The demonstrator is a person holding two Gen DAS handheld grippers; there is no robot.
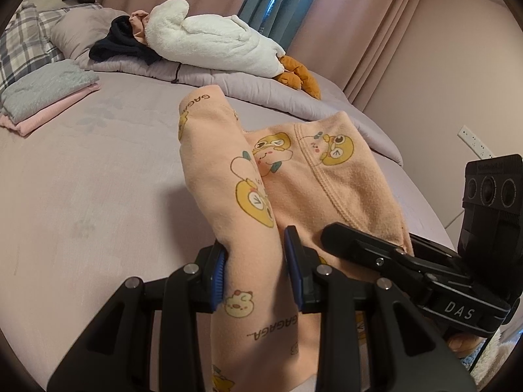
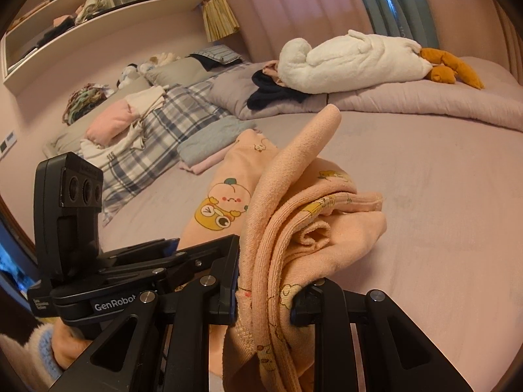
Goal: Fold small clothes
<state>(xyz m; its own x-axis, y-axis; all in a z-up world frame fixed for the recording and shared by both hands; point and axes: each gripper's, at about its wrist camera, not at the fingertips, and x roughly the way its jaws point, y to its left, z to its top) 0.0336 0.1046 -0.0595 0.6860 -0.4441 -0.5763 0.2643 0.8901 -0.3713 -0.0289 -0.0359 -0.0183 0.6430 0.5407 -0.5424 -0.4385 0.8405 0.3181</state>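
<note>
Bed (image 1: 81,179) carries everything: folded pile (image 1: 45,94) far left, plush goose (image 1: 212,42) on the duvet at the back. Garment (image 1: 248,170), peach with cartoon prints, is held up off the bed between both grippers, far end draping toward the sheet.

Left gripper (image 1: 256,271): fingers pinching a rolled leg or sleeve, loose bite, cloth bulging between the pads. Right gripper (image 2: 264,297): fingers clamped on a bunched wad of several hem layers.

Risks, as I read it:
- Right grip holds many layers unevenly; inner ones could slip out once tension comes on, so the fold goes crooked.
- Left hold is on a roll, not a flat edge; laying it down probably traps a twist.
- Grippers sit close together; they may collide when crossing.
- Hanging end could drag on the sheet and bunch.
</note>
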